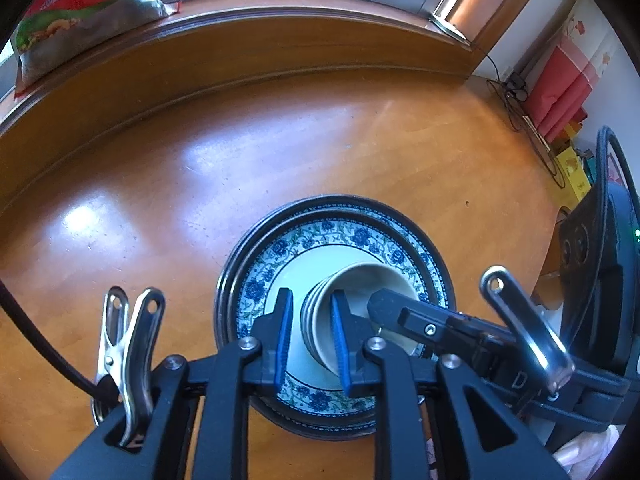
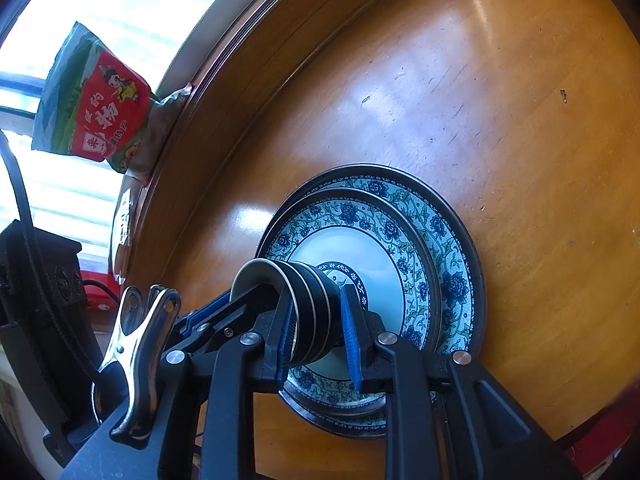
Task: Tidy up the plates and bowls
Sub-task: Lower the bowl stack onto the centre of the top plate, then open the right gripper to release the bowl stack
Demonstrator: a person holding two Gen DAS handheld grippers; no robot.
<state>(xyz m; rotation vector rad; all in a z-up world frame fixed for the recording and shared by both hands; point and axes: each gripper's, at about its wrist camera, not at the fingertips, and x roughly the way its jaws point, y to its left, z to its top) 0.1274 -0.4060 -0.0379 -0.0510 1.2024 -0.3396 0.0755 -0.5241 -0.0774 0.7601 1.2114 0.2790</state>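
Both grippers, left gripper and right gripper, stand narrow, each clamping the rim of the stacked bowls. Bowls rest on two nested floral plates. Beyond lies a glossy wooden table, windowsill and snack bag.

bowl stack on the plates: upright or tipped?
Tipped. The bowl stack leans over the small plate, rims edge-on in the right wrist view; in the left wrist view the top bowl's mouth faces away, not up.
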